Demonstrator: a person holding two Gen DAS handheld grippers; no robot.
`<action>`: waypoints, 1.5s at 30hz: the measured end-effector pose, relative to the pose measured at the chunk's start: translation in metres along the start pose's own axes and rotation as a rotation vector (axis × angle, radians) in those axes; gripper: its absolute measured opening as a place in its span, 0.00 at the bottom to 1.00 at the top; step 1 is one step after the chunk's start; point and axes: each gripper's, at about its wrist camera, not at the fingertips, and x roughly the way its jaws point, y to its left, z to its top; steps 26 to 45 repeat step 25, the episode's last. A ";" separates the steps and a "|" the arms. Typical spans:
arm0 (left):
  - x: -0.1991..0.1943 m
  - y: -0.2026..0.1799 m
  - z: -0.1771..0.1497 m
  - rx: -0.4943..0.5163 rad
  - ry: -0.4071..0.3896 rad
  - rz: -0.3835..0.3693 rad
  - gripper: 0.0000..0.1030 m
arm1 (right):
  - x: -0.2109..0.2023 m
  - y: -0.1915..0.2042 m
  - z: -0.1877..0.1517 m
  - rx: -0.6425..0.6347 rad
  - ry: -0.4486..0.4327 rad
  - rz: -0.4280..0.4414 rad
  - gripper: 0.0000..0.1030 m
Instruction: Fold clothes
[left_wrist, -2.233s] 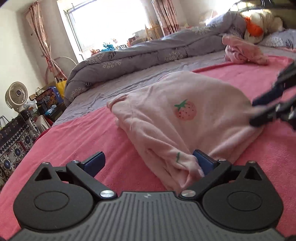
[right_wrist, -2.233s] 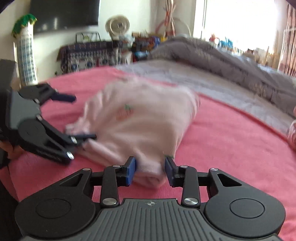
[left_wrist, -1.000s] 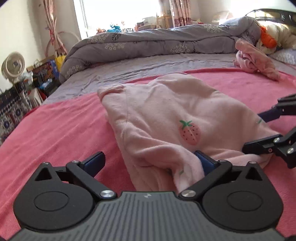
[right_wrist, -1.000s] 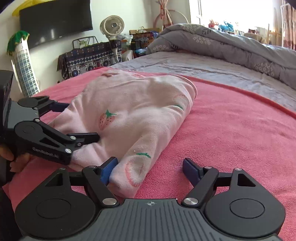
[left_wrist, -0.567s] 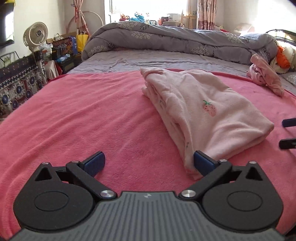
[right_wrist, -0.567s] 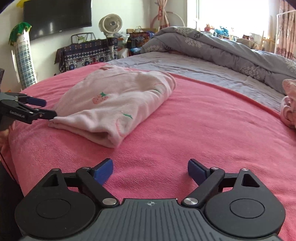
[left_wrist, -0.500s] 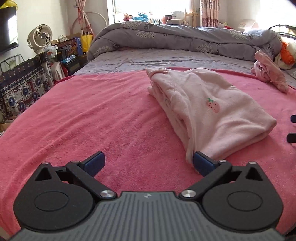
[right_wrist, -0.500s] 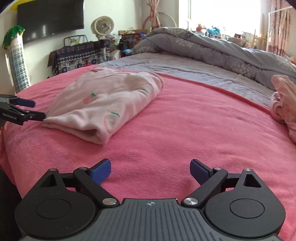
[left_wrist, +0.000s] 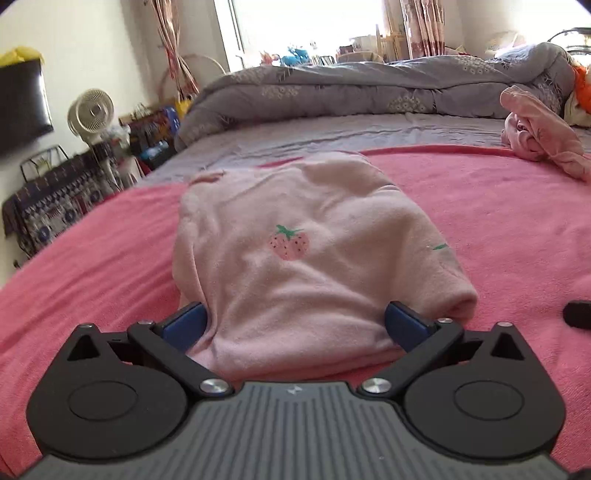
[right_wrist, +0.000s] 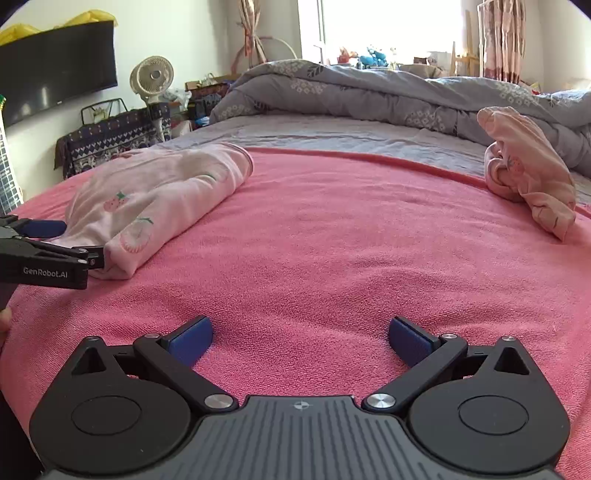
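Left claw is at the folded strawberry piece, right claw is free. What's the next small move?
Probably close the left claw: its open jaws already straddle the near edge of the folded garment, so it could be lifted aside. The right claw is open over bare blanket.

The folded garment (left_wrist: 306, 258) is pale pink with a red strawberry print topped by green leaves. It lies on a coral-pink blanket (right_wrist: 332, 258) of plain terry weave. The crumpled garment (right_wrist: 528, 177) is a dustier pink — also strawberry-printed. The duvet (right_wrist: 369, 96) is grey with white flower-like motifs. Both grippers — left gripper (left_wrist: 295, 325) and right gripper (right_wrist: 301, 339) — are black with blue pads.
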 end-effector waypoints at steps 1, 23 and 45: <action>0.000 -0.001 0.000 0.001 0.000 0.002 1.00 | 0.000 -0.001 -0.001 0.003 -0.004 0.002 1.00; 0.004 0.014 0.005 -0.087 0.056 -0.062 1.00 | 0.002 -0.004 -0.004 0.006 -0.012 0.003 1.00; 0.003 0.014 0.005 -0.085 0.050 -0.061 1.00 | 0.002 -0.004 -0.004 0.006 -0.012 0.003 1.00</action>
